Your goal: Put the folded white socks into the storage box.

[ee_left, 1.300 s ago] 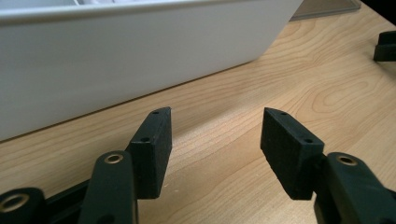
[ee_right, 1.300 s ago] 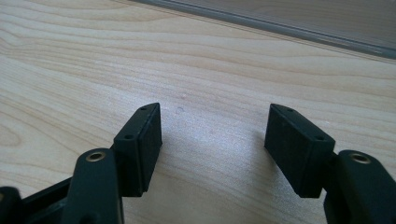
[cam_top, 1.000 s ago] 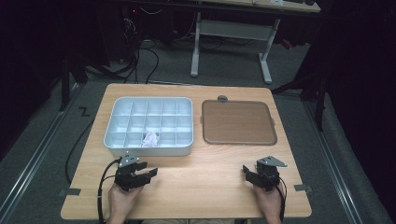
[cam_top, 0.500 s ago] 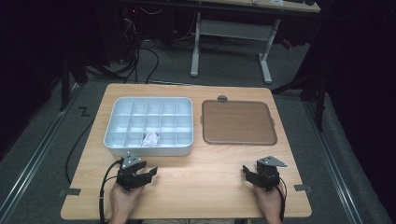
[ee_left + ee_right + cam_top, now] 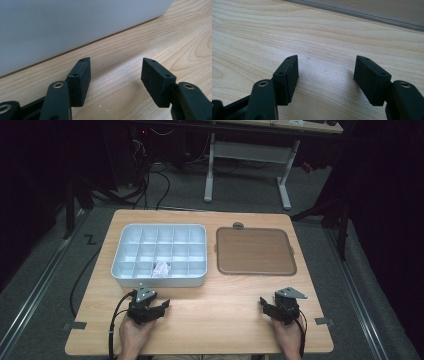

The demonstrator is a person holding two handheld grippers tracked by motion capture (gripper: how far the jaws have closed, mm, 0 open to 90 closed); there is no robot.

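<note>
Near edge of the desk [image 5: 210,330]: both hands come in from the bottom of the high view, one at each near corner, well apart, with a wide strip of bare wood between them.

Left gripper [image 5: 161,306]: sits low over the desk, angled toward the middle, cable looping off the near left edge. Its jaws have just been opening; in the left gripper view the left gripper [image 5: 115,72] shows both pads spread wide with only wood grain between them, nothing held. Just ahead of the tips stands the near wall of the compartment tray [image 5: 75,27].

Right gripper [image 5: 264,304]: low over the desk near the right edge, grey plate on top, tips pointing toward the middle. In the right gripper view the right gripper [image 5: 326,67] has jaws wide apart, bare wood between them, nothing gripped. The lip of the brown lid [image 5: 372,15] runs across the far side of that view.

Mid desk: the compartment tray [image 5: 130,270] lies left of centre, a narrow band of open wood between it and the left gripper. A crumpled white paper [image 5: 161,268] lies in a middle compartment of its nearest row. The brown lid [image 5: 255,251] lies flat just beside the tray, on its right, a small gap between them.

Far edge: a small round grey piece [image 5: 238,225] sits touching the lid's far rim.
</note>
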